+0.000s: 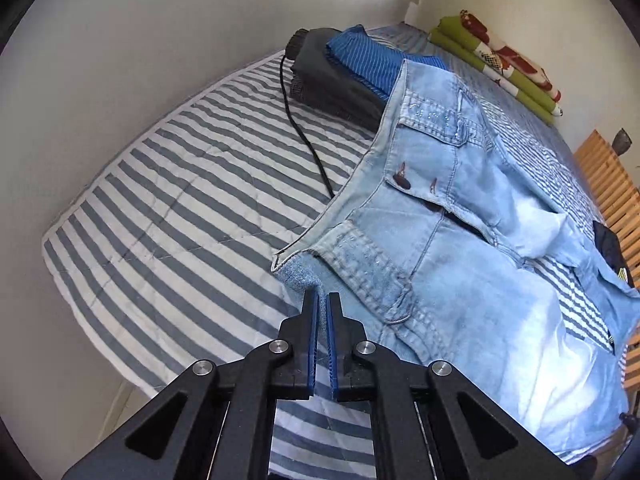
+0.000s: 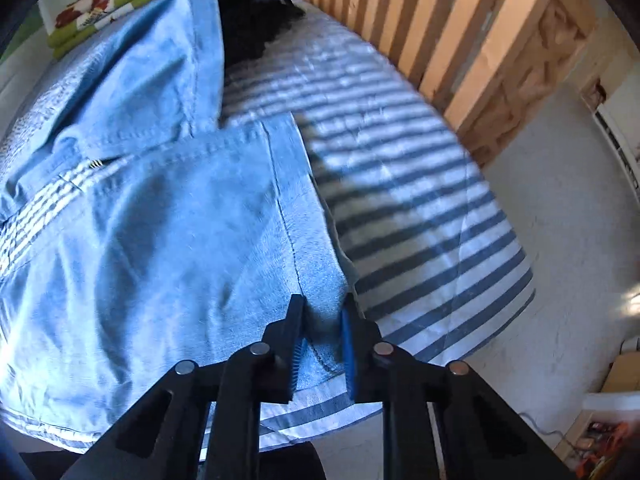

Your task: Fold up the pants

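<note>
Light-blue denim pants are lying spread on the striped quilted bed, limp yet weighty, and the left gripper is clenching the waistband corner while the right gripper is pinching a leg's hem edge.

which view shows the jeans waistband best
The left wrist view: the waistband runs across the frame with belt loops and pocket flaps visible. The right wrist view shows only the legs, no waistband.
</note>
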